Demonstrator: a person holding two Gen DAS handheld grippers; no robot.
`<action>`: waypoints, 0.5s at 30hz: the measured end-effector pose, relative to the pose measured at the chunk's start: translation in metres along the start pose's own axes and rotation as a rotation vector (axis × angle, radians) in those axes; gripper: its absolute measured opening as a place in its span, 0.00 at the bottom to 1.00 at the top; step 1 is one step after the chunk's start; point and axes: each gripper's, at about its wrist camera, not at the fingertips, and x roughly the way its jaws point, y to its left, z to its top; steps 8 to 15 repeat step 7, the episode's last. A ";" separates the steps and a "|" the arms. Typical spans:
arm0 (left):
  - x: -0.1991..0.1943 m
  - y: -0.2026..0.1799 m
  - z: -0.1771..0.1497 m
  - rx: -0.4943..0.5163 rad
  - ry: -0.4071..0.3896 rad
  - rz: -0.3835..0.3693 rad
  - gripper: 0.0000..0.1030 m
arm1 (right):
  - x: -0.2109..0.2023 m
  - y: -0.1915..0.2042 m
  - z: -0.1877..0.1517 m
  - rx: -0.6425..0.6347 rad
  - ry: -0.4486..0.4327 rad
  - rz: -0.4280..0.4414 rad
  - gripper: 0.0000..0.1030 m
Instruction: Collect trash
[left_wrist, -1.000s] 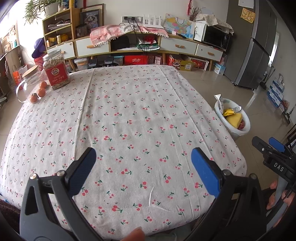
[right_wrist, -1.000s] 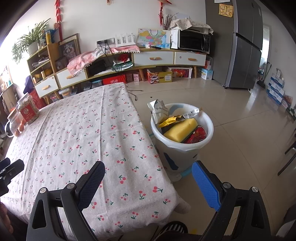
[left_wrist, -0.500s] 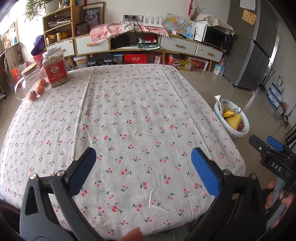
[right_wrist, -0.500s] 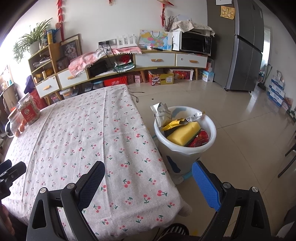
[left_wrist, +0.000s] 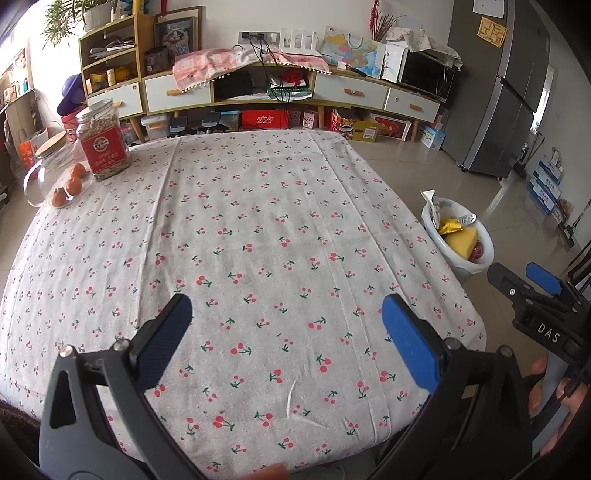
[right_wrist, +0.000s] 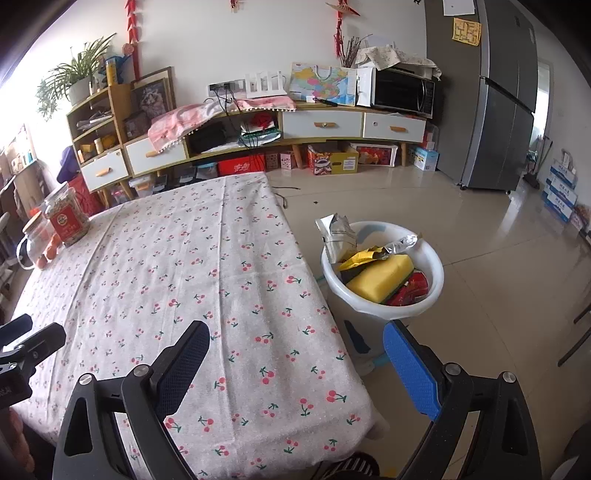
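Observation:
A white trash bin (right_wrist: 391, 314) stands on the floor beside the table's right edge, filled with a yellow sponge (right_wrist: 380, 277), silver and yellow wrappers (right_wrist: 341, 236) and a red wrapper. It also shows in the left wrist view (left_wrist: 461, 258). My left gripper (left_wrist: 286, 345) is open and empty above the near edge of the cherry-print tablecloth (left_wrist: 258, 240). My right gripper (right_wrist: 295, 367) is open and empty over the table's near right corner, short of the bin. The right gripper also shows in the left wrist view (left_wrist: 535, 291).
A seed jar with a red label (left_wrist: 105, 142), a glass pitcher (left_wrist: 46, 168) and small orange fruits (left_wrist: 70, 182) stand at the table's far left. A long cabinet (left_wrist: 258, 92) lines the back wall. A grey fridge (right_wrist: 509, 110) stands at the right. Tiled floor surrounds the bin.
Both grippers have drawn back slightly and lifted, so the table and bin look a little farther off. Both stay open and empty.

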 end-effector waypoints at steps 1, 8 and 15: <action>0.001 -0.001 0.000 0.001 0.001 0.000 0.99 | 0.000 0.000 0.000 0.000 -0.001 0.002 0.94; 0.006 -0.003 0.001 -0.001 0.014 -0.011 0.99 | -0.010 -0.007 0.010 0.031 -0.053 0.020 0.94; 0.006 -0.003 0.001 -0.001 0.014 -0.011 0.99 | -0.010 -0.007 0.010 0.031 -0.053 0.020 0.94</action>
